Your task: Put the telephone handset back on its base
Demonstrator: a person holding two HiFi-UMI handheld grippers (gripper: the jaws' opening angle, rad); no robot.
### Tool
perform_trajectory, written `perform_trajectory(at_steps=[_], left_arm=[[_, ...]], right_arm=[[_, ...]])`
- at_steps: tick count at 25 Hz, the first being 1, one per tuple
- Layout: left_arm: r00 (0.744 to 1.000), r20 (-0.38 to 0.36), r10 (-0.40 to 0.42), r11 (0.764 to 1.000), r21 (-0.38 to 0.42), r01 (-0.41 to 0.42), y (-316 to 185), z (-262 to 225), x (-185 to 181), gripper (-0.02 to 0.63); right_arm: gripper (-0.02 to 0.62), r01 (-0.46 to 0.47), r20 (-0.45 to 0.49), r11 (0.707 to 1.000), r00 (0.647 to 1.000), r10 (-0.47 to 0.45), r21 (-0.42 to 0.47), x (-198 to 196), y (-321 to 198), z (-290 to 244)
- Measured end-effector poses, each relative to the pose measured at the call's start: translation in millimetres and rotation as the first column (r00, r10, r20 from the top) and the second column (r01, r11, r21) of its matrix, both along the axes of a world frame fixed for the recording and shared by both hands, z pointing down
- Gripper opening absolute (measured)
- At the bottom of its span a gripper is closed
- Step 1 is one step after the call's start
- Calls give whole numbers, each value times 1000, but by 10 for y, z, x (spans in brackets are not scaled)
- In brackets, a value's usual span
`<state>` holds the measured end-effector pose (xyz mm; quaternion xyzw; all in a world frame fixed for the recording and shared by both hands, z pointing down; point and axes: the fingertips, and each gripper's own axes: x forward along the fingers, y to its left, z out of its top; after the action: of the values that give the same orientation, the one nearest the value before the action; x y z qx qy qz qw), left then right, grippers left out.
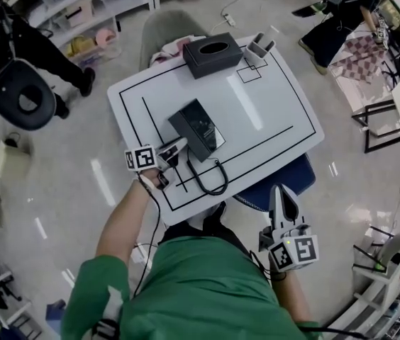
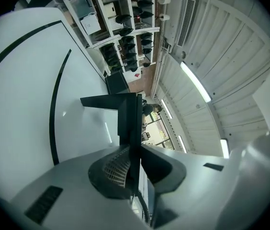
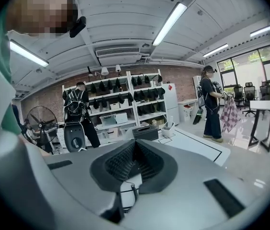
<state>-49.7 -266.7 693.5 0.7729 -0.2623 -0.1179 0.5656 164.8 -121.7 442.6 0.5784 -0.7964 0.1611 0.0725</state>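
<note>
Head view: the left gripper (image 1: pixel 177 148) has its jaws clamped on the black handset (image 2: pixel 128 115), held at the telephone base (image 1: pixel 206 127) mid-table (image 1: pixel 278 112). Seated or not, I can't tell. Its cord (image 1: pixel 212 177) loops toward the near edge. The right gripper (image 1: pixel 282 198) hangs off the table, jaws together, empty.

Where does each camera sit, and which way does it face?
Head view: on the head, steeply down at the white table; green top, left gripper, right gripper show.
Left gripper view: on the left gripper, rolled sideways, across the table; jaws shut on the handset.
Right gripper view: on the right gripper, toward the shelves; jaws together, empty.
Shared: head and right gripper views both show the tissue box.
</note>
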Motion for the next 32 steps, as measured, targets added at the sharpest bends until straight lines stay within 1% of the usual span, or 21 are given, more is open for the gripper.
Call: perform_trajectory(at_steps=[3,5,6,8,9,12,16,19,21,23,27,29,32], left_arm=[[1000,18,-15,1000,-4,15,-31,-25,0,80],[999,35,-29,999,-22,30,-23,-3,-11,84],[998,46,-38,999,-33,39,-24,9,-20,95],[996,65,-58,997,-53,61,-26,21,-52,144],[995,69,-67,996,-58,71,-19,10,-74,157],[994,70,-88,994,-54,92,43,-84,-148,161],[988,112,-104,994,-16,107,127,-249,-257,161],[982,149,-118,993,42,113,236,-486,-301,161],[977,176,-122,989,101,105,315,-731,-310,161],[973,191,-132,979,178,98,347,-1042,-296,161],[963,202,-180,940,324,108,411,-1614,-232,161],[955,211,-209,915,386,115,449,-1864,-223,161],[936,244,-254,874,473,114,493,-2200,-237,161]], right_arm=[[21,10,5,1000,1000,-10,6,-21,-17,-5],[21,19,9,1000,1000,-19,4,-39,-15,2],[21,24,12,1000,1000,-24,4,-44,-17,7],[21,31,18,999,999,-31,4,-53,-22,15],[21,35,20,999,999,-35,5,-58,-24,14],[21,48,28,999,998,-49,10,-77,-34,-8],[21,77,40,997,996,-78,31,-113,-98,-37],[21,92,45,995,995,-94,40,-117,-104,-65],[21,98,51,994,994,-101,49,-116,-118,-100],[21,105,55,992,993,-108,66,-113,-171,-151],[21,122,58,988,990,-128,93,-110,-249,-226],[21,133,61,986,988,-139,104,-132,-278,-259],[21,153,66,980,985,-162,124,-183,-327,-337]])
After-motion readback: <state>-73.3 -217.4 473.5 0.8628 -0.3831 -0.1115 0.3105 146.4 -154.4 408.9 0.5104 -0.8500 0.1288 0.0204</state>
